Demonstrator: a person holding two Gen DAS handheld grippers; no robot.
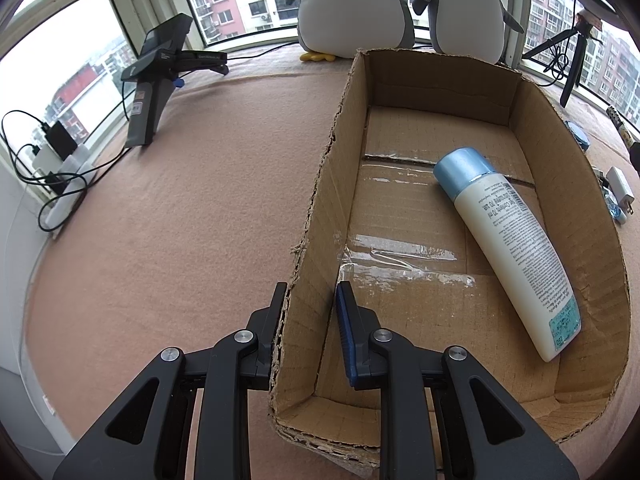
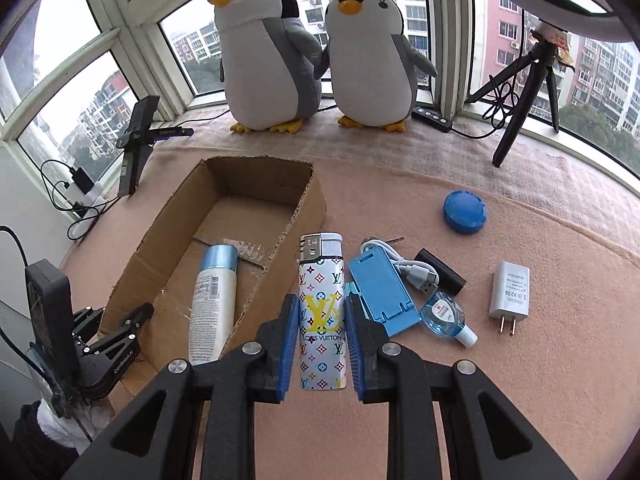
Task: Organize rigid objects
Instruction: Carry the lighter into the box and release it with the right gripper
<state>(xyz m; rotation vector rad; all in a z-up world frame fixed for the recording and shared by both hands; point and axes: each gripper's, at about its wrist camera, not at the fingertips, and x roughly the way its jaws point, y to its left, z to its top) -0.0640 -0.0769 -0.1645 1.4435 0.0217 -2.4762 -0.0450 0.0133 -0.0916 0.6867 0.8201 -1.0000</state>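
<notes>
Jaws of your right gripper (image 2: 322, 344) clamp the patterned lighter (image 2: 322, 316), lifted off the bench (image 2: 540, 380). Left gripper (image 1: 308, 334) pinches the cardboard box (image 1: 316, 216) wall; inside, at two o'clock, lies the white bottle (image 1: 512, 248).

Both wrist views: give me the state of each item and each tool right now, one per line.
Left tool: shut on the cardboard box wall.
Right tool: shut on the lighter.
Lighter: gripped, cap pointing away.
Cardboard box: open-topped.
Bottle: lying in the box, capped.
Blue phone stand: flat on the cloth.
Charger: unplugged, on the cloth.
</notes>
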